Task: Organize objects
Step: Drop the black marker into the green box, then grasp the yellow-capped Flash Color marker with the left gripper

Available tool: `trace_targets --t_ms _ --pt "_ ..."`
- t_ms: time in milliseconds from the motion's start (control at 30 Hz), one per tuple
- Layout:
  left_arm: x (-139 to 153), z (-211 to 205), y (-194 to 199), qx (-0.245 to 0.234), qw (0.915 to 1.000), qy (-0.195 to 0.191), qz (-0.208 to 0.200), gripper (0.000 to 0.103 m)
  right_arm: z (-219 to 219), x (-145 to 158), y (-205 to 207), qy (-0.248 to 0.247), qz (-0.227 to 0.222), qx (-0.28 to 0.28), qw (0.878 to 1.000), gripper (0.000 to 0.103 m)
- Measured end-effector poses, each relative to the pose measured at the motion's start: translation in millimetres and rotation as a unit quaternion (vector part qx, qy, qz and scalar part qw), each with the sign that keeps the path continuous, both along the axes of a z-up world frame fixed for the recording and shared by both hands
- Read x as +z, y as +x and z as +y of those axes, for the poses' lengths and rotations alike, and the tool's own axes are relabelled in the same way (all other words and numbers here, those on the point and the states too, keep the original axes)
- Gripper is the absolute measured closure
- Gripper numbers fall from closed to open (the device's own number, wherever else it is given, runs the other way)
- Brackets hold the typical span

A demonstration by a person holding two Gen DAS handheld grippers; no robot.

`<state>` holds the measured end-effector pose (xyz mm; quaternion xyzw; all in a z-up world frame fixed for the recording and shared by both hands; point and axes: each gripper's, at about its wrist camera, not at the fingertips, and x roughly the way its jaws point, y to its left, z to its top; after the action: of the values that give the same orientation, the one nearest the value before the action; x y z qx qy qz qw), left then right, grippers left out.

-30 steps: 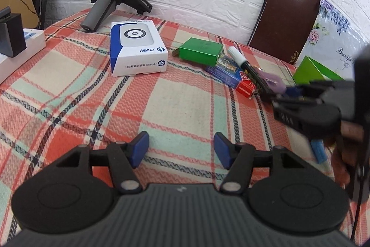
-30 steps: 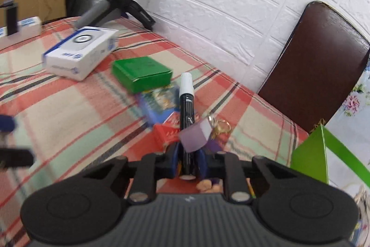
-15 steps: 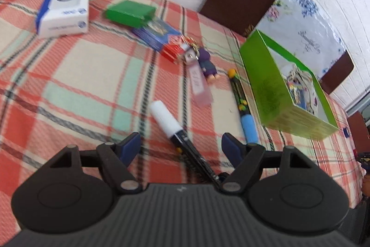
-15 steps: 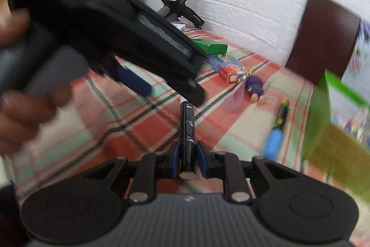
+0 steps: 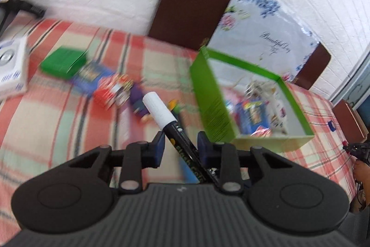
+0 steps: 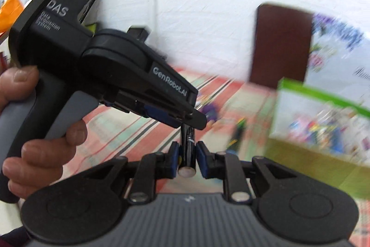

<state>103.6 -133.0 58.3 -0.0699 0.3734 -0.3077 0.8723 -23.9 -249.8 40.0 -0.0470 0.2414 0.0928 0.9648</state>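
- Holding one marker (image 5: 171, 129) from both ends: black barrel, white cap, yellow lettering.
- Left gripper (image 5: 180, 149) closed around the barrel.
- Right gripper (image 6: 187, 160) narrowed at its butt; contact unclear.

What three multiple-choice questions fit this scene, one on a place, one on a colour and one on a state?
1. Where is the marker?
A. Between the fingers of both claws
B. Flat on the cloth
C. On the chair

2. What colour is its cap?
A. Red
B. White
C. Blue

3. How is the green box?
A. Lidded shut
B. Upside down
C. Open on top, with things inside

Answers:
1 A: its butt sits in the right claw and its barrel crosses the left claw.
2 B: the capped end is plainly white.
3 C: the contents show between its walls.
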Motion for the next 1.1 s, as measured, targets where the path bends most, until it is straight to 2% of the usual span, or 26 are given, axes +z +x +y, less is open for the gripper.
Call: trace_targets --t_ms 167,333,500,533,600,633,700,800,867,967,1100 --pt "15.2 -50.9 7.3 -0.038 0.9985 0.007 -0.039 0.072 -32.4 11.1 16.9 -0.005 -0.027 -0.057 0.998 0.085" --pt "16.6 -95.7 20.7 -0.071 0.9958 0.016 -0.056 0.073 -63.5 13.0 37.2 -0.002 -0.033 -0.106 0.994 0.085" --pt "6.7 -124.5 34.6 -0.086 0.9942 0.033 -0.056 0.074 -86.3 1.9 52.3 -0.008 -0.024 -0.135 0.991 0.085" --pt "3.0 -129.4 36.0 -0.084 0.9937 0.044 -0.059 0.073 -88.8 -2.8 58.7 -0.011 -0.017 -0.137 0.99 0.084" --pt "-3.8 -133.2 36.7 -0.073 0.9921 0.075 -0.068 0.072 -91.5 -12.1 66.7 -0.016 0.001 -0.145 0.989 0.074" --pt "-6.5 -131.3 36.5 -0.072 0.9918 0.081 -0.067 0.072 -93.6 -13.7 66.5 -0.012 0.0 -0.152 0.988 0.065" --pt "-6.6 -117.4 34.3 -0.083 0.9927 0.062 -0.063 0.072 -94.1 -14.5 59.5 -0.001 -0.005 -0.15 0.989 0.067" --pt "-0.4 -92.7 19.2 -0.084 0.9925 0.04 -0.079 0.07 -89.1 -16.5 47.1 -0.001 -0.011 -0.143 0.99 0.067" --pt "1.4 -74.0 11.1 -0.069 0.9932 0.032 -0.088 0.067 -83.0 -17.7 42.0 -0.01 -0.016 -0.138 0.99 0.067" --pt "-0.6 -37.3 8.6 -0.043 0.9963 0.015 -0.073 0.067 -71.8 -11.8 33.4 -0.023 -0.03 -0.135 0.99 0.067" --pt "-14.2 12.1 6.9 0.015 0.9967 0.043 -0.067 0.067 -52.6 -5.6 29.1 -0.024 -0.046 -0.104 0.993 0.067"
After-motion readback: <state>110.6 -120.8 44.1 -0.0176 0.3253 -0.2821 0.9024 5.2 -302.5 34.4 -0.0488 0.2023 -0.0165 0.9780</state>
